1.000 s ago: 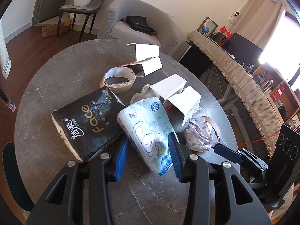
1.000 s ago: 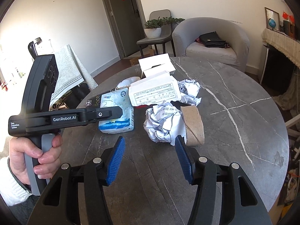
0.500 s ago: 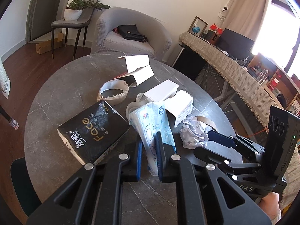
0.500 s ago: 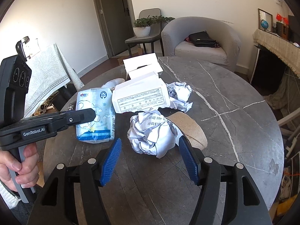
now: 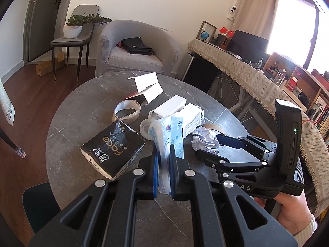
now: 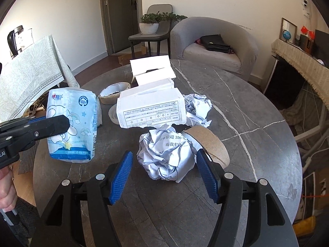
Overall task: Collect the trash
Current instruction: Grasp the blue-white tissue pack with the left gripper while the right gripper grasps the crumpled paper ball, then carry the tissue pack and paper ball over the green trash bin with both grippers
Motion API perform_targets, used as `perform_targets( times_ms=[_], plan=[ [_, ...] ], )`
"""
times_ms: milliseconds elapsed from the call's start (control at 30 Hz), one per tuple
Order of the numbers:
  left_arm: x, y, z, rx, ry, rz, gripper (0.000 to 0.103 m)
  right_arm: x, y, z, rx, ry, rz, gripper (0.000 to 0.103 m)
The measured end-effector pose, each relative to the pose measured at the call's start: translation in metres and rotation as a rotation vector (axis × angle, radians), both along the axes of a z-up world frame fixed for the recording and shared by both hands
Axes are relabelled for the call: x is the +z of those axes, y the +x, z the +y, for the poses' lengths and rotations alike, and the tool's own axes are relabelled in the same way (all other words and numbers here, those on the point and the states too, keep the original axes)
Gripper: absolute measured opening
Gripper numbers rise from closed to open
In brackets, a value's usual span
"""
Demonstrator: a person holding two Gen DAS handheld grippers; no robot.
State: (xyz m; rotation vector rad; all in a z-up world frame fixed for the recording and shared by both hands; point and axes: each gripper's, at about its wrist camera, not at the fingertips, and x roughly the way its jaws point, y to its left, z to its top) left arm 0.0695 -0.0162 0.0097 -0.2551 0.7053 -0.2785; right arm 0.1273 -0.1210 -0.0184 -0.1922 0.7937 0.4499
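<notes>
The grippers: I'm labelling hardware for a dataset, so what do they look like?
Both are black plastic frames with triangular cut-outs, silver rivets and ribbed blue finger pads. The left gripper bears white lettering ending "AI"; the right gripper has an upright black housing with a green light. A white sleeve shows.

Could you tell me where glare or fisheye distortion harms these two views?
Left wrist view: the window is blown out white at upper right, and the round table bows strongly. Right wrist view: even light, print on the crumpled paper stays legible, dark vignette in the corners.
</notes>
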Motion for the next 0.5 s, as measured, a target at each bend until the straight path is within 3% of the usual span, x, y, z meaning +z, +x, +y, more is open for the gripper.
perform_targets(
  times_ms=[233,500],
  plan=[
    [0.003,-0.006,0.006,-0.001,0.000,-0.004,0.010,0.001,0.001,0.002,-0.022,-0.009,0.015,0.054],
    [0.012,-0.016,0.017,0.009,0.005,-0.031,0.010,0.022,-0.019,-0.002,-0.006,0.040,-0.011,0.053]
  ],
)
